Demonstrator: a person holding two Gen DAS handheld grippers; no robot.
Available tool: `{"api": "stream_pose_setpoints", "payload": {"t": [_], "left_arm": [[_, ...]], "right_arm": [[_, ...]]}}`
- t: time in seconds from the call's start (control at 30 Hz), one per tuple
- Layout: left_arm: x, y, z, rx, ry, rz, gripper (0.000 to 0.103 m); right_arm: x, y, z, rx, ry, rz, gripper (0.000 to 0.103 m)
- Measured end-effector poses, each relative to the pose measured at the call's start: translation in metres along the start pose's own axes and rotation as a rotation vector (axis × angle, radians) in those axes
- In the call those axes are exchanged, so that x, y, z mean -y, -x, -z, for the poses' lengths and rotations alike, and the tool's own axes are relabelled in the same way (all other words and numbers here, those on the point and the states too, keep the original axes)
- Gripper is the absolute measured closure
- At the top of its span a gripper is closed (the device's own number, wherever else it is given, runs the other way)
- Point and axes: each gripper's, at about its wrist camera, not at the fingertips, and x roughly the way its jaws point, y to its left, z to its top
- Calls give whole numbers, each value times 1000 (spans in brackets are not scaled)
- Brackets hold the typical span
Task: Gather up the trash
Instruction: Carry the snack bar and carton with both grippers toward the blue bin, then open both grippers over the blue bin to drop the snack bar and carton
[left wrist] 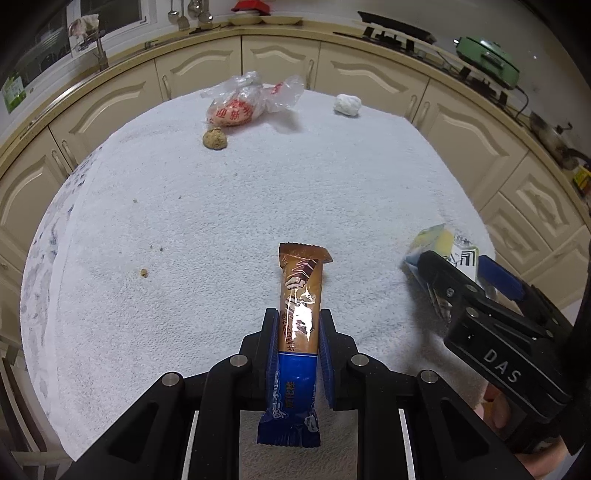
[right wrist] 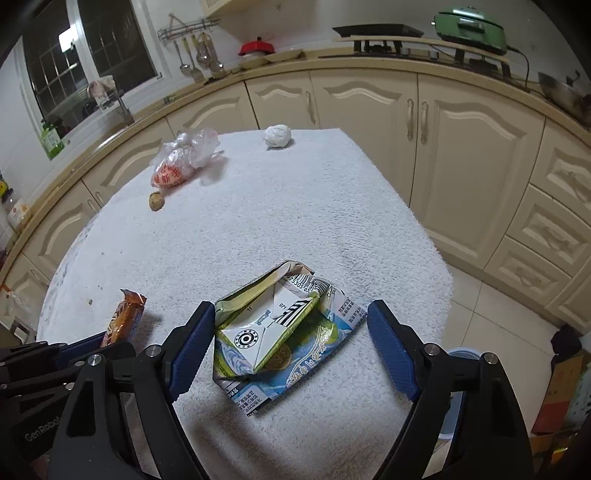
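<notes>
Left gripper has its blue pads clamped on a snack bar wrapper, brown at the top, blue at the tail, and the wrapper stands up between the fingers above the white towel-covered table. From the right wrist view the same wrapper pokes up at about 8 o'clock, with the left gripper's black frame below it.

Over to the right gripper: jaws spread wide, nothing held. The flattened drink carton, green, white and blue with a barcode panel, lies on the towel between the two blue pads, the left pad just beside the carton's edge, the right pad apart from it. In the left wrist view the right gripper comes in at 3 o'clock, the carton partly hidden behind its fingers.

Far side of the table now: a crumpled clear plastic bag with red print sits at 12 o'clock, a small brown crumbly lump just in front of it, and a white paper ball off toward 1 o'clock, well apart from the bag. A few crumbs dot the towel at 9 o'clock.

Beyond the table, cream cabinets curve round, with a green appliance on the counter at 1 o'clock.
</notes>
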Motion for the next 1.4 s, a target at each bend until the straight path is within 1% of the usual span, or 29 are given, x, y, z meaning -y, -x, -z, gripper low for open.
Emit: {"api": "stream_pose_setpoints", "payload": {"t": [0.13, 0.27, 0.4, 0.63, 0.93, 1.03, 1.17, 1.3, 1.4], "left_arm": [[12, -2, -4, 3, -29, 11, 86], [32, -4, -8, 9, -74, 36, 86], [55, -7, -13, 9, -125, 62, 86], [108, -19, -20, 0, -230, 110, 86], [193, -42, -27, -34, -379, 186, 86], [220, -53, -29, -53, -422, 208, 86], [255, -74, -32, -80, -483, 219, 86], [291, -97, -37, -105, -535, 224, 86], [314, -115, -42, -121, -562, 230, 86]], "right_arm": [[6, 8, 0, 1, -19, -21, 19], [17, 19, 1, 19, -30, 13, 19], [42, 33, 2, 34, -78, 44, 19], [100, 60, 11, 58, -180, 145, 19], [185, 90, 33, 55, -328, 267, 19], [209, 98, 42, 50, -370, 297, 19], [242, 106, 54, 37, -442, 336, 19], [268, 111, 66, 27, -492, 370, 19], [282, 114, 75, 21, -531, 378, 18]]}}
